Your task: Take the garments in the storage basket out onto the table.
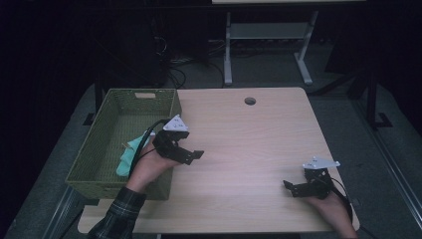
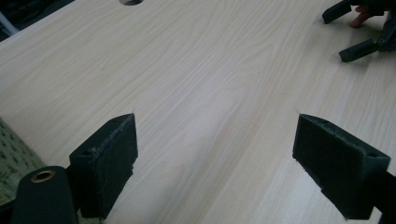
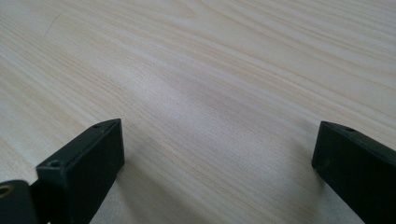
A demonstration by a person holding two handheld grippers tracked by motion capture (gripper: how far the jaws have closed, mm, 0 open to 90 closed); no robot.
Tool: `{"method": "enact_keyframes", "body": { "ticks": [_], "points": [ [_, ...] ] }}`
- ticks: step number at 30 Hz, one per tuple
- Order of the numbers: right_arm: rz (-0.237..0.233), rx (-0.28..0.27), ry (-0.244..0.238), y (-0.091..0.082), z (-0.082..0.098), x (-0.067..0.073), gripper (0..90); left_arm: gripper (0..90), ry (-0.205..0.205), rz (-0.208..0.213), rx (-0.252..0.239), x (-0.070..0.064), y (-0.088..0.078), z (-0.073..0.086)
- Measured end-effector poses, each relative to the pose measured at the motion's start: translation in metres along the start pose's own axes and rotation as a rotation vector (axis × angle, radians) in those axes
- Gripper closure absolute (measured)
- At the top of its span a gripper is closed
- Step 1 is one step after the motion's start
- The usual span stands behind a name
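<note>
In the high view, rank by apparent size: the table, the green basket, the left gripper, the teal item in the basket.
1. Table
2. Green basket
3. Left gripper
4. Teal item, partly hidden by the hand, so its size is unsure.

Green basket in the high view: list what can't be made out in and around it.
- Teal item in the green basket: partly behind the left hand and cable; what it is, unclear.
- Basket's near right corner: covered by the plaid sleeve.
- Left tool: open, blocks the basket's right wall.
</note>
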State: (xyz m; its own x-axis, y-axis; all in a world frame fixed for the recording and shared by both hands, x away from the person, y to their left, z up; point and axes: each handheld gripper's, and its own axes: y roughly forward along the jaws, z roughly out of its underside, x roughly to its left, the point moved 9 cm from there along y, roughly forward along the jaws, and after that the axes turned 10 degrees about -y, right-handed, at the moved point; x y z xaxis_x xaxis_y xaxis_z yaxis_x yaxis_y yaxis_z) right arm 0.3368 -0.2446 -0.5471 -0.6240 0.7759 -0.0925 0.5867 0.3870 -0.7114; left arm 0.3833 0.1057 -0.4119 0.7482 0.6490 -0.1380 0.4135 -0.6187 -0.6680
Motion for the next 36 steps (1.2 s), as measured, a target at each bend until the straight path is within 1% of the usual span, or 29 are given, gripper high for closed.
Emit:
{"method": "enact_keyframes", "body": {
  "ticks": [1,5,17,23,27,31,36],
  "points": [
    [0.001,0.000,0.001,0.000,0.000,0.000,2.1,13.3,0.004,-0.003,0.001,0.001,-0.001,0.000],
    [0.001,0.001,0.002,0.000,0.000,0.000,2.1,13.3,-0.009,-0.010,-0.014,0.007,-0.005,0.001],
    [0.003,0.000,0.000,0.000,0.000,0.000,2.1,13.3,-0.030,-0.030,-0.034,0.022,-0.014,0.003],
    [0.003,-0.001,-0.002,0.000,0.000,-0.001,2.0,13.4,-0.036,-0.043,-0.042,0.033,-0.018,0.006],
    [0.003,-0.001,-0.003,0.000,0.000,-0.001,2.1,13.4,-0.047,-0.055,-0.047,0.041,-0.021,0.008],
    [0.003,-0.001,-0.003,0.000,0.000,-0.001,2.1,13.4,-0.053,-0.062,-0.048,0.045,-0.023,0.010],
    [0.003,-0.002,-0.003,0.000,0.000,-0.001,2.1,13.4,-0.063,-0.075,-0.050,0.054,-0.027,0.013]
  ]
}}
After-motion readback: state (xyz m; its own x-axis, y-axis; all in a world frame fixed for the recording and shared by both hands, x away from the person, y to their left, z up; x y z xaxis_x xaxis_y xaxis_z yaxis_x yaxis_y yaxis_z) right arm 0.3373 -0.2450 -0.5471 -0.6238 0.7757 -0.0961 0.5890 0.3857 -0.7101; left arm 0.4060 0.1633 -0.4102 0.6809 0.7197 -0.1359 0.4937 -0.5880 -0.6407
